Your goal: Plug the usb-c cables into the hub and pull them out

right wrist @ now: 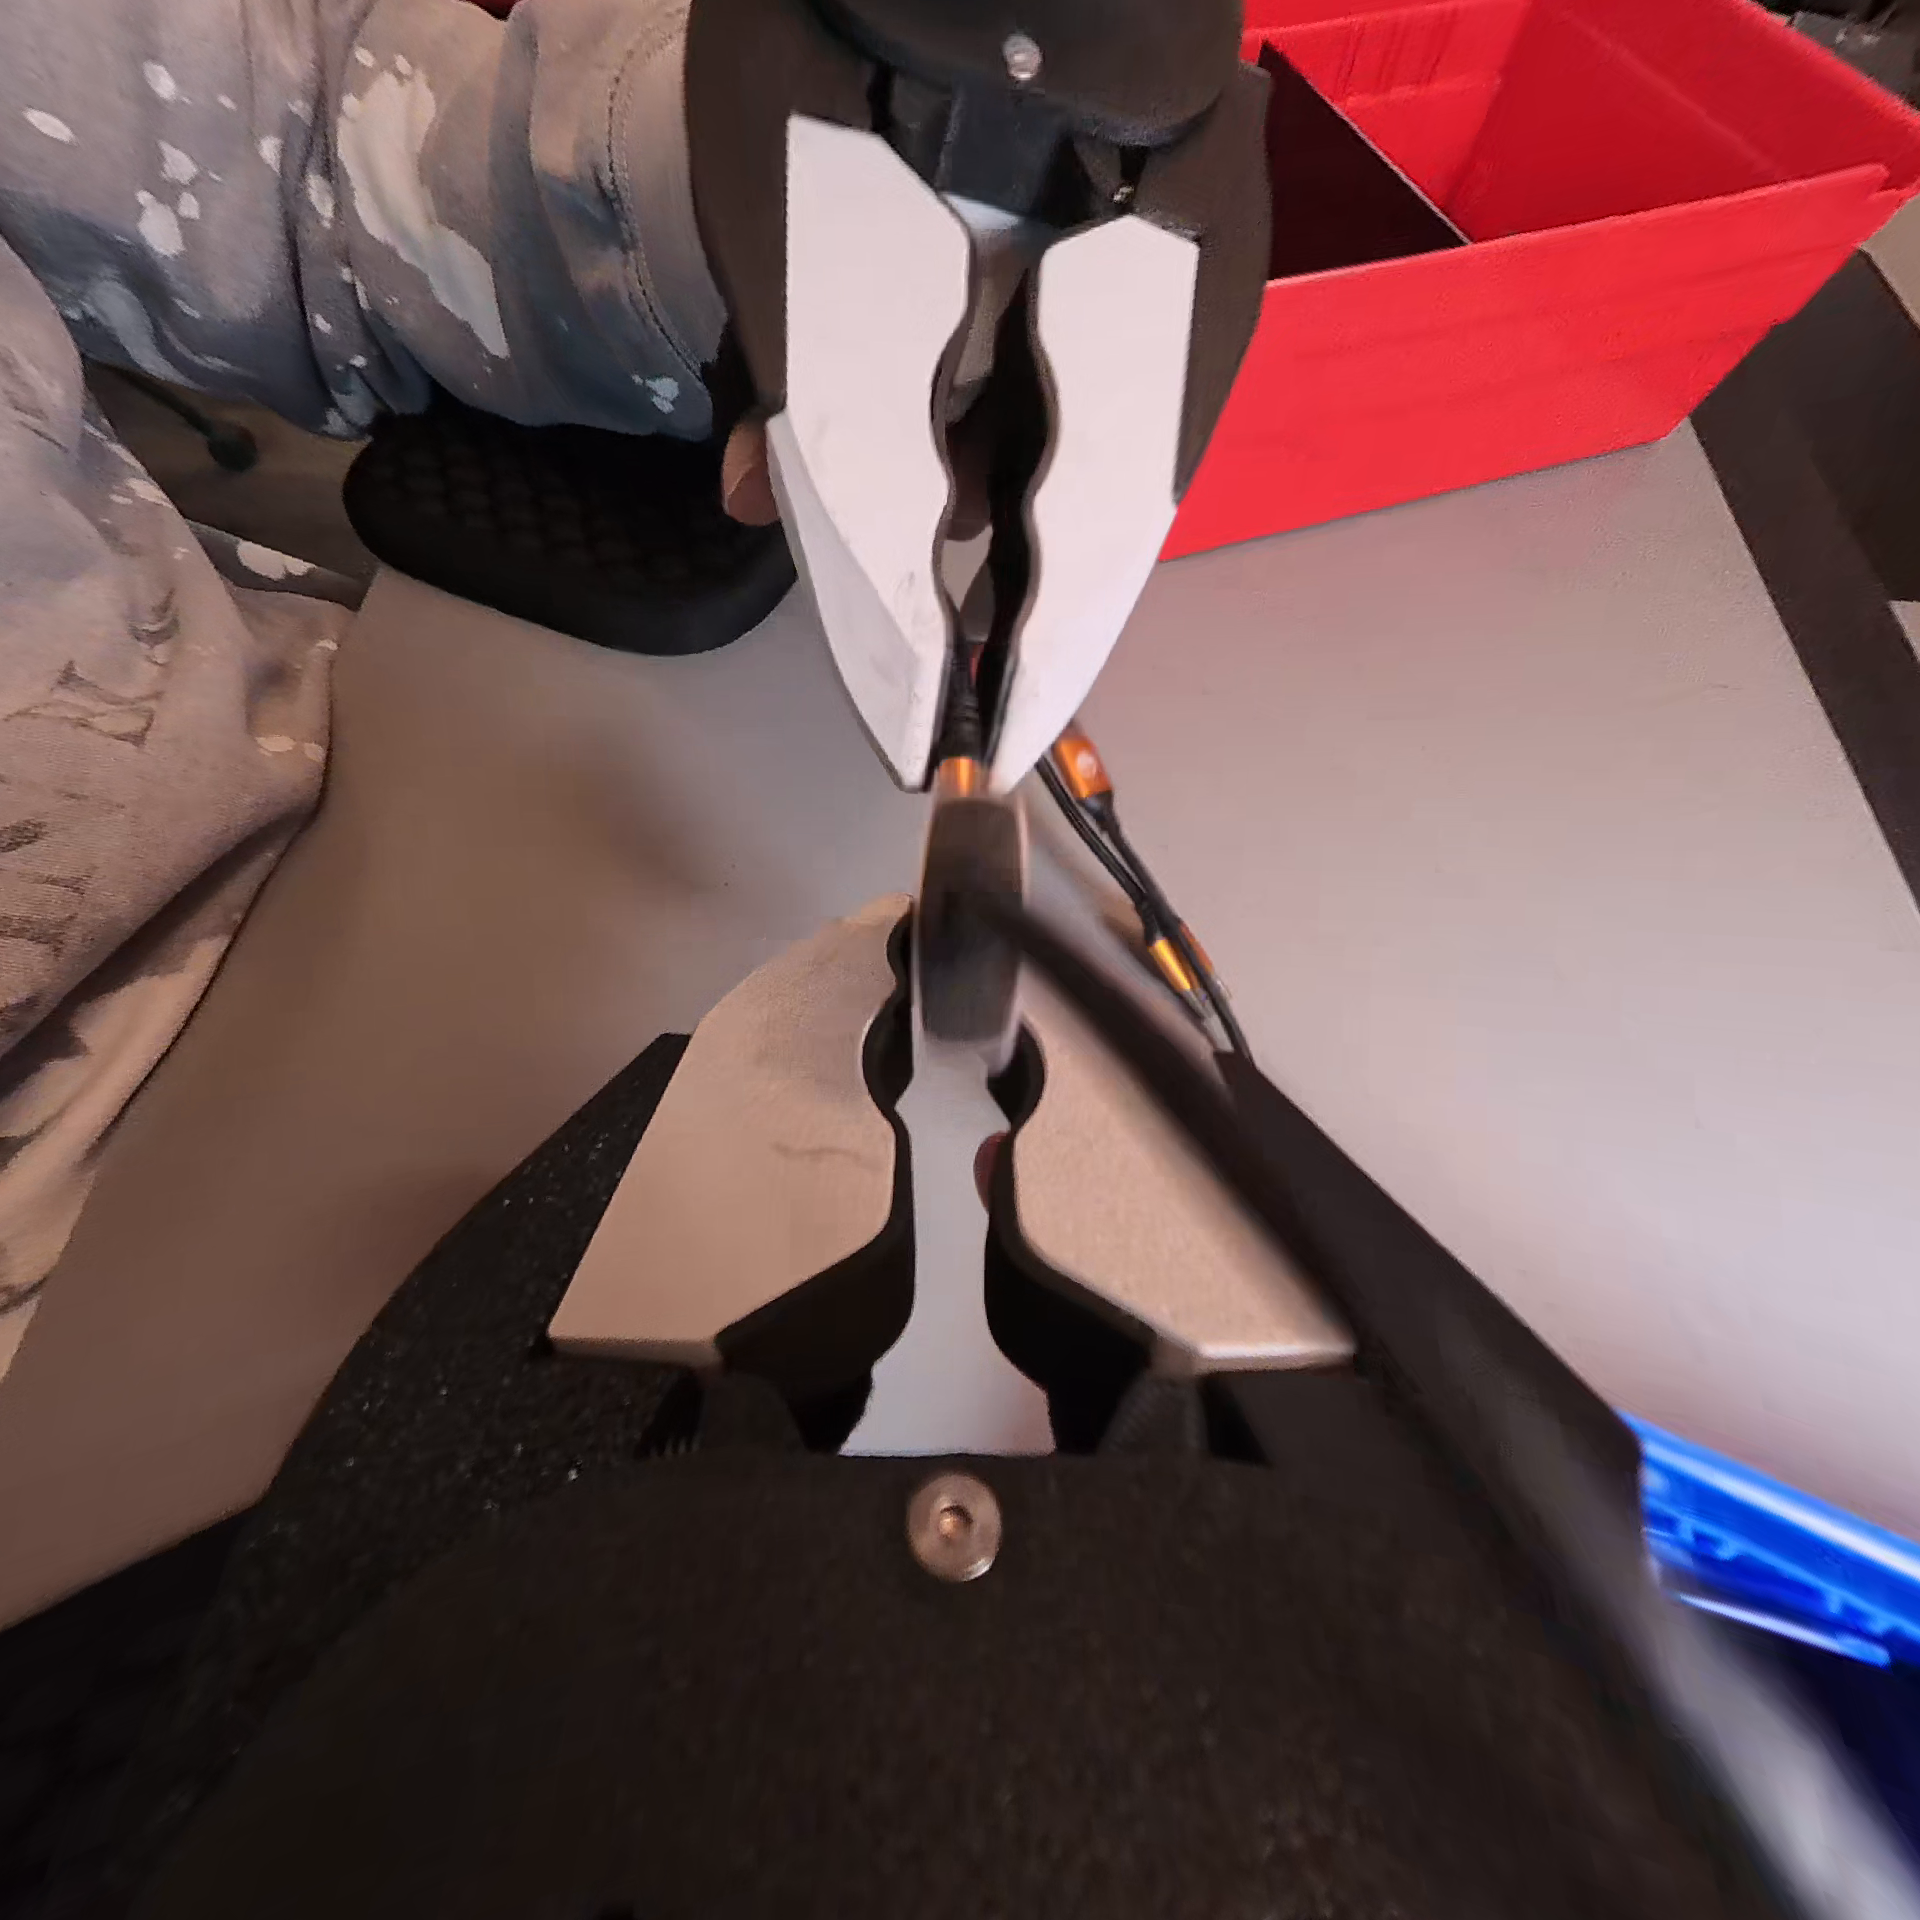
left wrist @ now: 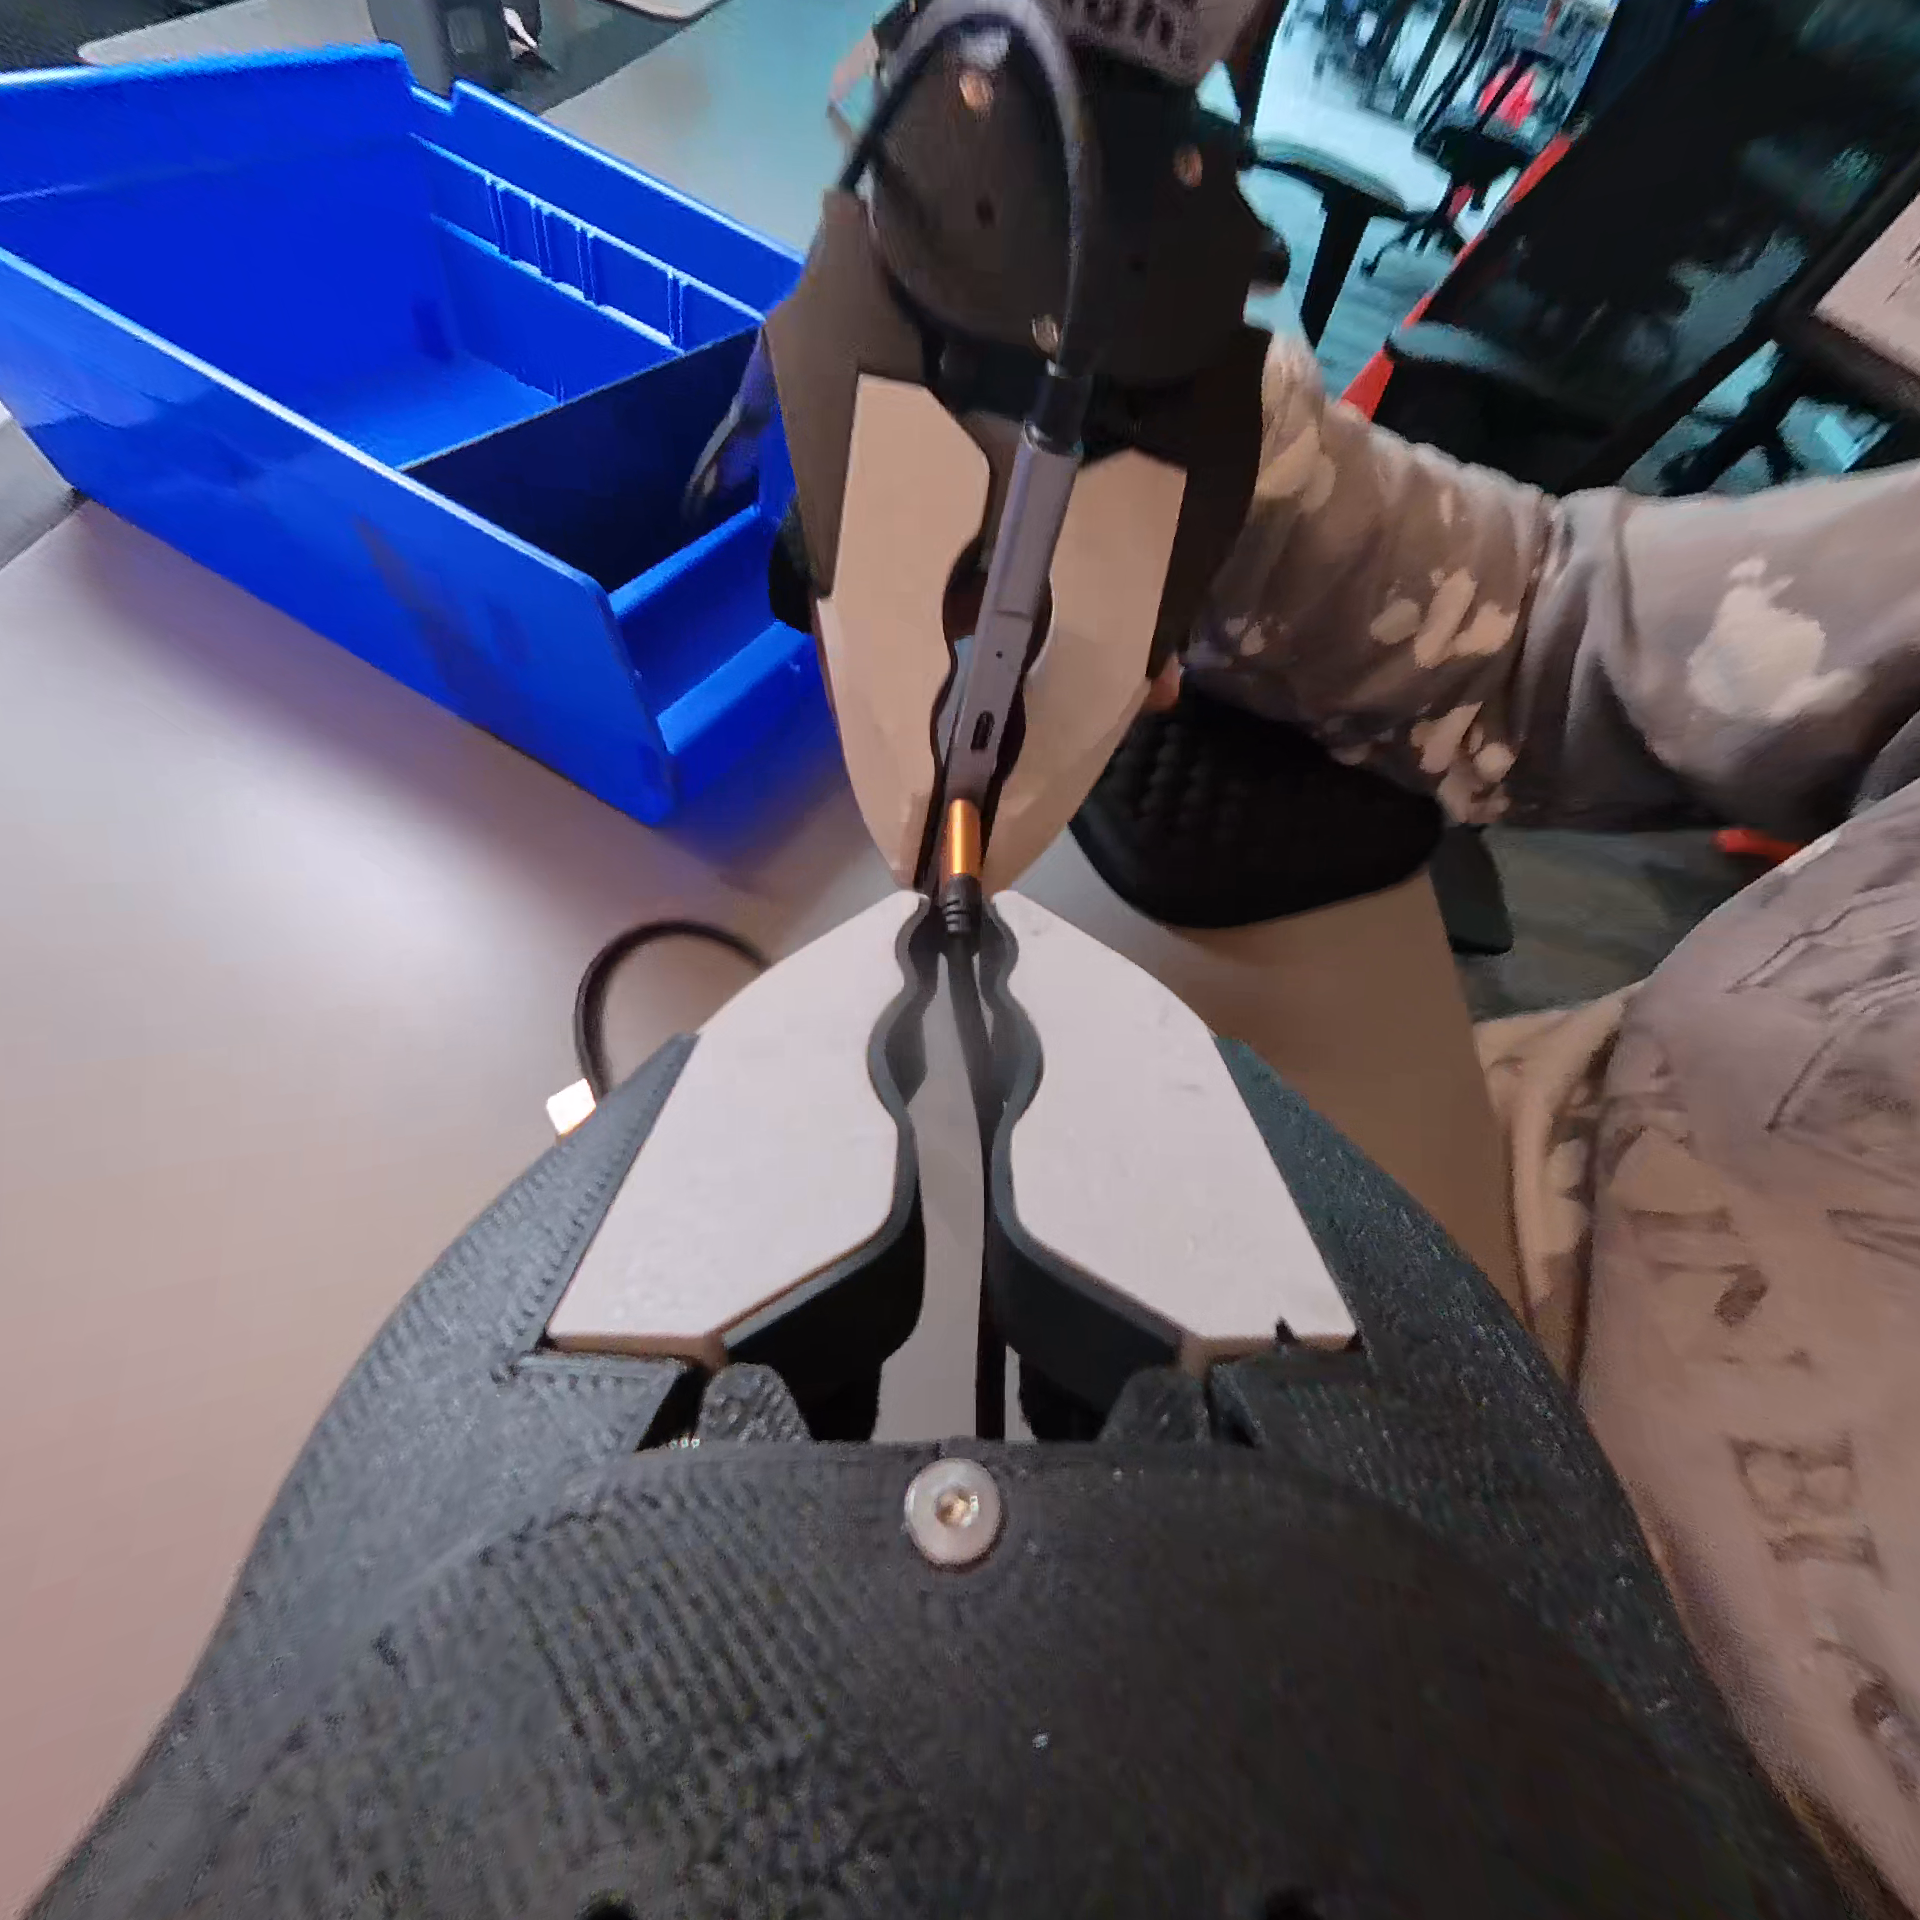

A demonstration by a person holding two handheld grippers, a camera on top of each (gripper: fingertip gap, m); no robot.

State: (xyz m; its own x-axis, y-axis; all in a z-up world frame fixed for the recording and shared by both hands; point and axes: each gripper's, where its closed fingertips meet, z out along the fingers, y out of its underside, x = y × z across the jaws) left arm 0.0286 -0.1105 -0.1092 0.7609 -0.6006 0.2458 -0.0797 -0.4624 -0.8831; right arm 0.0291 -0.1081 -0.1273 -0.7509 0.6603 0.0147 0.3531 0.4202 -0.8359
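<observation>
My left gripper is shut on a black usb-c cable just behind its orange plug. The plug meets the near end of the slim grey hub; I cannot tell how deep it sits. My right gripper comes in from the far side, tip to tip with the left, and is shut on the hub. In the right wrist view my right gripper grips the hub, and my left gripper holds the orange plug against it. The hub's own black lead trails to the lower right.
A blue bin stands at the left on the grey table, a red bin on the other side. Two more orange-plugged cables lie on the table beside the grippers. A black cable loop lies below the blue bin. A person's patterned sleeve is close. My two grippers' fingertips are within a few centimetres of each other.
</observation>
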